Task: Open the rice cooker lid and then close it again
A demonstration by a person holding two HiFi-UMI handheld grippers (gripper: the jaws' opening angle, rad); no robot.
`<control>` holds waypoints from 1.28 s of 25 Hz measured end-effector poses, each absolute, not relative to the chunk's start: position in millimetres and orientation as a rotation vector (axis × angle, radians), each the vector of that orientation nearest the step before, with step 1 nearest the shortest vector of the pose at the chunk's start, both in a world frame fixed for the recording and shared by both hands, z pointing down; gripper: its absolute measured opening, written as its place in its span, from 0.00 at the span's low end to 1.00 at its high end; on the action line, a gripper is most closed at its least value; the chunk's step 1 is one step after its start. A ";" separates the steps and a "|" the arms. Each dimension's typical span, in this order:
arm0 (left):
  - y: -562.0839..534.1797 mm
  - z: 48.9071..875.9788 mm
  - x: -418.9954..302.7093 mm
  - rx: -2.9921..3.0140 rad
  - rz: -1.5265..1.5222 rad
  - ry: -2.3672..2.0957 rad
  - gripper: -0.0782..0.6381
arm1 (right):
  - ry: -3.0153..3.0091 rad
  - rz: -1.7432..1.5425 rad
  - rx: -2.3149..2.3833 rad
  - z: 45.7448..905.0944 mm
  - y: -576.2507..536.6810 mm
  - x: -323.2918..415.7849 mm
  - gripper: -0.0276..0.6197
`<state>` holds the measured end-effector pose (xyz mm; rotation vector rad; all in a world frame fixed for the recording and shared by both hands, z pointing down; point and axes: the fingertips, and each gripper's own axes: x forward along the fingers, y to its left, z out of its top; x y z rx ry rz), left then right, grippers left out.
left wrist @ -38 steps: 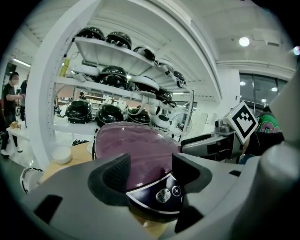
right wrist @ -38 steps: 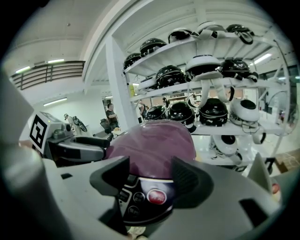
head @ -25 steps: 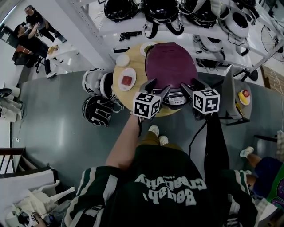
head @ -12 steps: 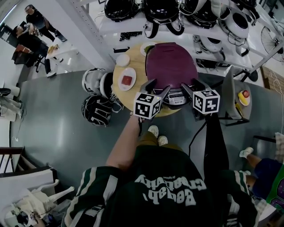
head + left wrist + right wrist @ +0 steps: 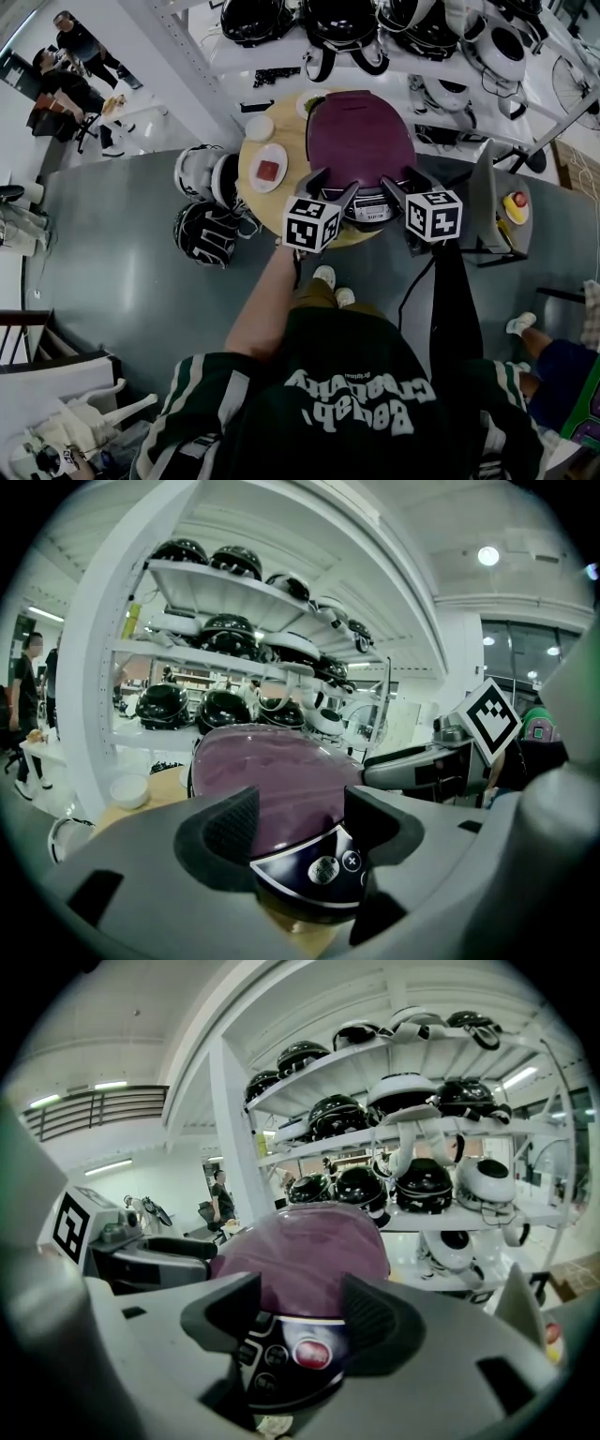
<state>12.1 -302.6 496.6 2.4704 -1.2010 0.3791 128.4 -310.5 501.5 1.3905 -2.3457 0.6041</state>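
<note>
1. Head view: the rice cooker (image 5: 362, 141) stands on a small round table (image 5: 251, 167), straight ahead of the person, with a plate (image 5: 269, 169) just beside it on the left. Its purple lid (image 5: 361, 127) lies flat and shut. The left gripper (image 5: 337, 182) and the right gripper (image 5: 401, 179) sit side by side at the cooker's near edge, both forearms stretched forward and both tools tipped slightly downward. I judge the opening step has not begun, though a lid that is down would look the same after closing
2. Left gripper view: the left gripper (image 5: 302, 823) has its 2 jaws spread with nothing pinched. The gap frames the cooker's control panel (image 5: 323, 869) and the lid (image 5: 272, 766) rising behind it. The right gripper (image 5: 427, 766) shows alongside, level with it. Shelves of helmets (image 5: 225, 710) fill the background
3. Right gripper view: the right gripper (image 5: 298, 1311) is also spread wide and empty, aimed at the front panel, where a red button (image 5: 310, 1352) sits in the gap below the lid (image 5: 305, 1251). The left gripper (image 5: 141, 1258) lies just to the side
4. Next move, as I judge it: 1 tool must find and press the lid release at the front edge, then lift the rim upward on its rear hinge. Which control is the release I cannot tell
</note>
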 end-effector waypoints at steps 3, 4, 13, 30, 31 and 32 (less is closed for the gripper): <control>-302.7 496.0 12.3 2.466 0.370 -1.207 0.50 | -2.352 0.605 1.388 500.8 -309.6 129.0 0.45; -302.9 495.7 12.1 2.463 0.365 -1.209 0.50 | -2.354 0.604 1.388 500.7 -309.7 128.9 0.45; -304.3 495.2 11.6 2.459 0.358 -1.218 0.50 | -2.357 0.600 1.395 500.7 -311.1 130.0 0.43; -292.1 430.3 -16.3 2.688 0.295 -1.472 0.49 | -2.514 0.248 1.511 445.2 -284.0 122.3 0.45; -289.8 423.2 -19.6 2.698 0.286 -1.479 0.49 | -2.529 0.238 1.520 438.9 -282.5 121.4 0.45; -286.9 417.1 -22.5 2.706 0.277 -1.481 0.49 | -2.541 0.224 1.526 433.0 -280.4 120.2 0.45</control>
